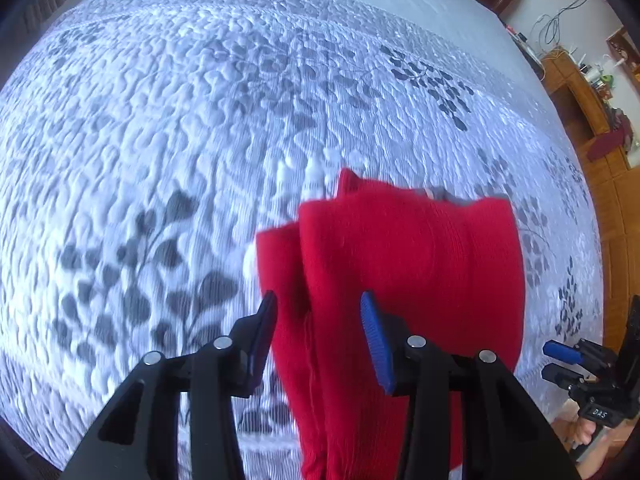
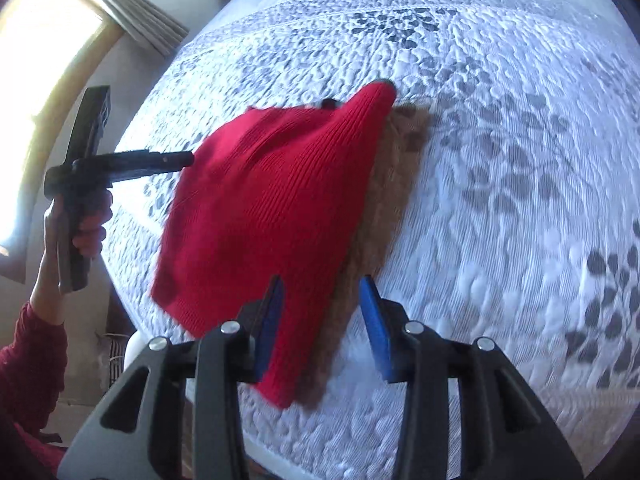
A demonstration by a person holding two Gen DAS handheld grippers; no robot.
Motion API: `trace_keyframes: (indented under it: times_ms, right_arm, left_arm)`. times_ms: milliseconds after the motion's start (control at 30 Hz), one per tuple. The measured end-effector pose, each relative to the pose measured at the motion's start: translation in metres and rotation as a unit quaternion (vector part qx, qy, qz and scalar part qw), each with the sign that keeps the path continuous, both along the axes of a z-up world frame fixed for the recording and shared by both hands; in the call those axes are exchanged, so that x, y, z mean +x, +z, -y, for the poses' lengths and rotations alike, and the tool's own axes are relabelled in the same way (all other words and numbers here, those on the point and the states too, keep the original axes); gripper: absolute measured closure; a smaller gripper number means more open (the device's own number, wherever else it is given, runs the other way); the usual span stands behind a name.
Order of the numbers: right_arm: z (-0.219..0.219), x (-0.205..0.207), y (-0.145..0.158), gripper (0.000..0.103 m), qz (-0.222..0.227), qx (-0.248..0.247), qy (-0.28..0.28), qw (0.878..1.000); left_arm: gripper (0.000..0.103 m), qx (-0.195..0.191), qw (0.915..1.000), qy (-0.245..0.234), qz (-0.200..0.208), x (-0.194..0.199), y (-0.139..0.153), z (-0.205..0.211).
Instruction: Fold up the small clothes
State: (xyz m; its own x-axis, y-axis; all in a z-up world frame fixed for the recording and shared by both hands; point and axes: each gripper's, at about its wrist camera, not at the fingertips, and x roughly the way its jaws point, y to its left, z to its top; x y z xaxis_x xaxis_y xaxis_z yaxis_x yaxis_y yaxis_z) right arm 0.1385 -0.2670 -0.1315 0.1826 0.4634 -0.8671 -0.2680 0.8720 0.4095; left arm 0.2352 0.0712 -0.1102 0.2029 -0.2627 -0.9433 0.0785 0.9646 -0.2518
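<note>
A red ribbed knit garment (image 1: 412,264) lies folded on the white quilted bedspread (image 1: 180,140). In the right wrist view the red garment (image 2: 272,216) rests on a brown cloth (image 2: 384,208) whose right edge shows beside it. My left gripper (image 1: 318,304) hovers open over the garment's near left folds, its blue pads apart and not pressing the fabric. My right gripper (image 2: 322,284) is open above the near edge where the red and brown cloths meet. Each gripper also shows in the other's view: the right gripper (image 1: 558,363) and the left gripper (image 2: 184,158).
The bedspread (image 2: 500,180) has grey leaf prints and fills both views. A wooden shelf unit (image 1: 580,92) with clutter stands beyond the bed's right side. A bright window with a curtain (image 2: 132,12) is on the left. A hand (image 2: 84,224) with a red sleeve (image 2: 28,360) holds the left gripper.
</note>
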Motion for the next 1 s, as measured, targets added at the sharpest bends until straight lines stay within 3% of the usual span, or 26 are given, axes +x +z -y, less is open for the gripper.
trace_keyframes:
  times_ms: [200,267,333,400,500,567,667,733,800,900,1000]
  right_arm:
    - [0.0,0.046,-0.016,0.063,-0.019,0.016,-0.023,0.999]
    - [-0.004,0.061,-0.021,0.063,-0.021,0.018,-0.026,0.999]
    - [-0.006,0.072,-0.026,0.063,-0.026,0.021,-0.029,0.999]
    - [-0.007,0.081,-0.03,0.063,-0.032,0.03,-0.033,0.998]
    - [-0.006,0.092,-0.034,0.061,-0.037,0.04,-0.045,0.997]
    - [-0.006,0.094,-0.034,0.06,-0.036,0.041,-0.046,0.997]
    - [-0.006,0.092,-0.031,0.06,-0.025,0.034,-0.04,0.998]
    - [-0.006,0.092,-0.03,0.06,-0.021,0.031,-0.037,0.999]
    - [-0.006,0.095,-0.032,0.06,-0.024,0.032,-0.041,0.998]
    - [-0.009,0.1,-0.035,0.06,-0.027,0.031,-0.046,0.998]
    - [-0.012,0.104,-0.037,0.06,-0.032,0.029,-0.046,0.998]
  left_arm:
    - [0.061,-0.025,0.9992,0.014,-0.029,0.024,-0.018,0.004]
    - [0.069,-0.044,0.9986,0.015,-0.027,0.03,-0.017,0.005]
    - [0.07,-0.052,0.9981,0.015,-0.03,0.037,-0.018,0.006]
    - [0.084,-0.044,0.9984,0.017,-0.031,0.042,-0.02,0.007]
    - [0.095,-0.05,0.9976,0.029,-0.038,0.046,-0.029,0.005]
    - [0.096,-0.058,0.9969,0.048,-0.023,0.041,-0.024,-0.002]
    - [0.097,-0.082,0.9937,0.067,0.036,0.02,0.007,-0.017]
    - [0.097,-0.07,0.9931,0.071,0.062,0.01,0.018,-0.024]
    - [0.097,-0.066,0.9929,0.082,0.057,0.01,0.011,-0.033]
    - [0.096,-0.05,0.9964,0.064,0.024,0.02,-0.017,-0.03]
    - [0.095,-0.043,0.9974,0.055,0.019,0.024,-0.031,-0.023]
